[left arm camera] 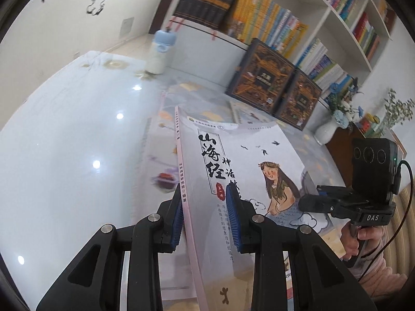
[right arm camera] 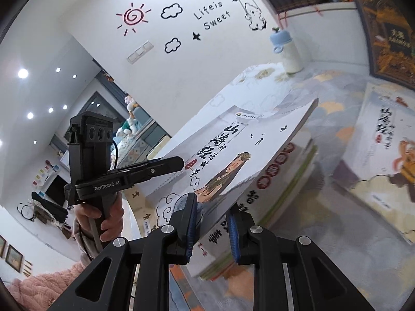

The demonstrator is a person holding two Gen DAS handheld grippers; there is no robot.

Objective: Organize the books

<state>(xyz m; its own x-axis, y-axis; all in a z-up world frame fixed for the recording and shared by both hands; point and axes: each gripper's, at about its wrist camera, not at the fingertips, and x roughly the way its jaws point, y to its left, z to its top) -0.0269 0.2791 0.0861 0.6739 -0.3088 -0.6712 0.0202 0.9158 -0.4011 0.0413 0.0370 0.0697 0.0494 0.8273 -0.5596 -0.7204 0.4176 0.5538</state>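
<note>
We see the thin white paperback with a girl drawn on its cover (left arm camera: 241,160) lifted at a tilt above the glossy patterned table (left arm camera: 77,129). Under it lies a stack of flat books (right arm camera: 280,181). Behind stand two dark ornate boxed volumes (left arm camera: 262,75) side by side, before the white bookshelf (left arm camera: 324,23). A blue-capped white bottle (left arm camera: 159,51) stands far left; a white vase of blue flowers (left arm camera: 326,129) is at the right.

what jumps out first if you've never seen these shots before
A white illustrated book with a long-haired girl on its cover fills the centre, tilted above the table, gripped by the left tool near its spine and the right tool at the opposite edge. Behind, two dark ornate box sets lean against the packed bookshelf.
</note>
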